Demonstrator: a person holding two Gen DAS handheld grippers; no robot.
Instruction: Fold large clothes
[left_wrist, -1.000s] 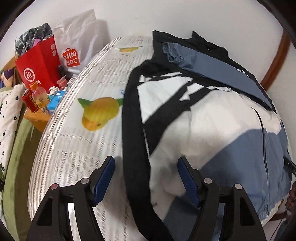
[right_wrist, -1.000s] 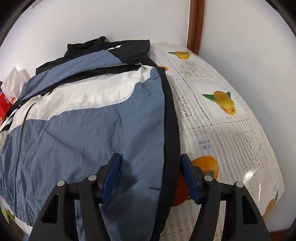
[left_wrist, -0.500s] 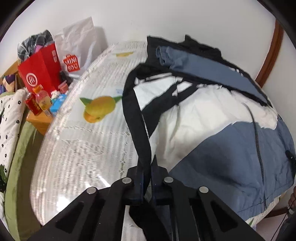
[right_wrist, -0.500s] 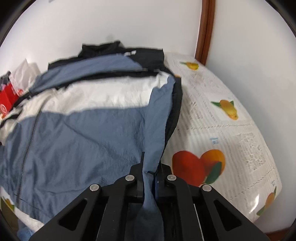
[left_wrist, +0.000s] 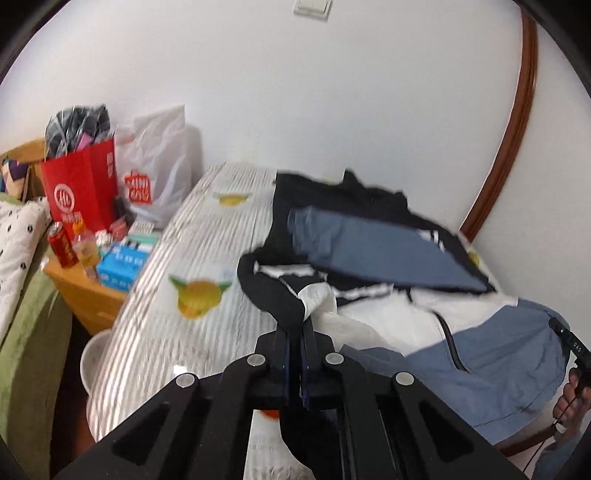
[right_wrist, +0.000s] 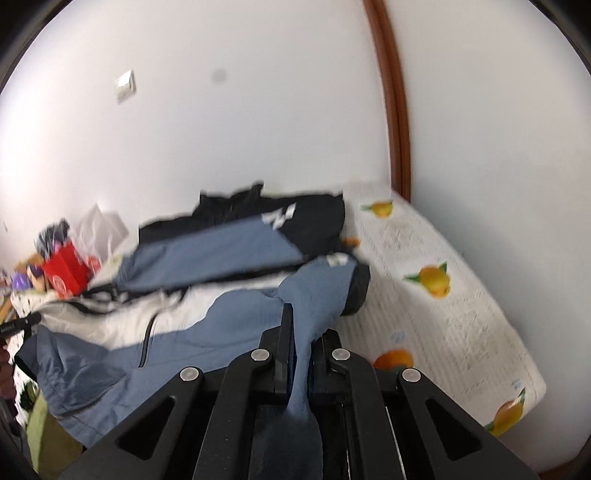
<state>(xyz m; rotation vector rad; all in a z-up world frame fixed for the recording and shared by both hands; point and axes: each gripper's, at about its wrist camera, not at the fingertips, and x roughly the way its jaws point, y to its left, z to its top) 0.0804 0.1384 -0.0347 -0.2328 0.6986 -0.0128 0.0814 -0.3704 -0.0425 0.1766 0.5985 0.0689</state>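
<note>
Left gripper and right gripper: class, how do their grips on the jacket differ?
The left gripper pinches the jacket's black edge band; the right gripper pinches blue fabric. The left sits toward the red bag, the right toward the bare tablecloth. Both are shut on the jacket, lifting it.

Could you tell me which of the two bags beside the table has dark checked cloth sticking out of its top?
The red paper bag; the white plastic bag right of it shows none.

Black left gripper, black right gripper, silver screws, blue-lined jaws
</note>
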